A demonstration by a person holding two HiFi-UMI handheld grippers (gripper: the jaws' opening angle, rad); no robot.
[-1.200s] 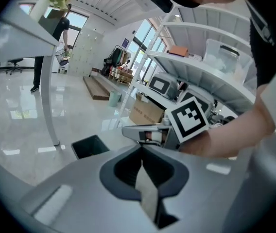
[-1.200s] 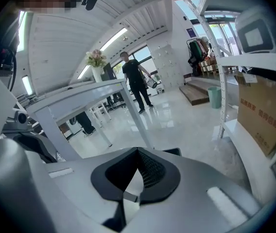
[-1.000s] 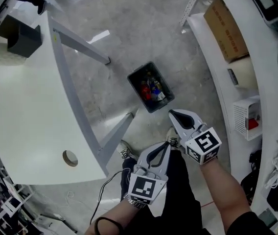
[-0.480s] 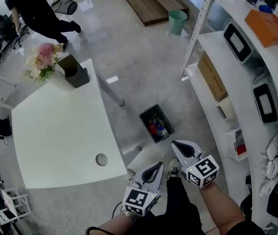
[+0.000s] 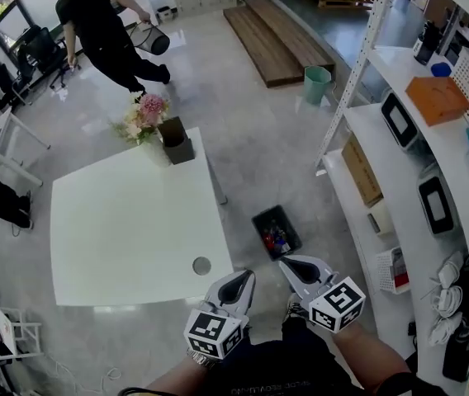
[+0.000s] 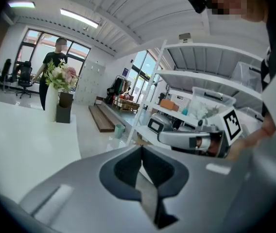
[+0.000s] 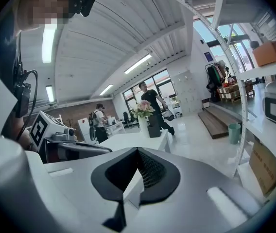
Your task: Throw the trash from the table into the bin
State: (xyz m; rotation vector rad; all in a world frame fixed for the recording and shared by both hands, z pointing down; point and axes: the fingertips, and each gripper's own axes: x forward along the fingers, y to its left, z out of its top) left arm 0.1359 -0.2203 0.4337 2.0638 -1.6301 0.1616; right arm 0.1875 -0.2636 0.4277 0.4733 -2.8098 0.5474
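Two claws, one bin, one bench; entries by view.

**Head view.**
- Left claw [image 5: 239, 283]: held low, close to the wearer's body, jaws together, nothing in them.
- Right claw [image 5: 299, 269]: just beside the left one, likewise closed and empty.
- Bin [image 5: 259, 219]: dark, on the floor between the bench corner and the shelving [image 5: 400, 180]. It sits ahead of both claws and apart from them.
- Trash [image 5: 274, 238]: mixed colours, lying inside the bin.
- Bench [image 5: 127, 229]: white. The top carries only flowers [image 5: 145, 112] and a dark box [image 5: 176, 144] at the far edge, with a round hole [image 5: 201, 265] near the front. No loose litter shows on it.
- Person [image 5: 102, 31]: walking on the floor beyond the bench.

**Left gripper view.**
- Left claw [image 6: 141, 152]: pads meet along one seam, with no object between them.
- Bench [image 6: 21, 140]: bare on the left, with the flowers [image 6: 60, 76] at its far end.

**Right gripper view.**
- Right claw [image 7: 138, 152]: pads shut on each other, holding nothing.
- Bench [image 7: 128, 141] and flowers [image 7: 142, 109]: ahead of the claw.
- Bin: not in this view.

**Step in hand, as judged.** The throwing looks finished or nearly so, since the trash is in the bin, the bench top is clean and both claws are empty.

**Next move, as judged.** Look over the bench once more for any scrap too small to make out from here. If one turns up, a claw must open, reach across to the bench and close on it before carrying it over the bin. If none turns up, nothing more is called for.
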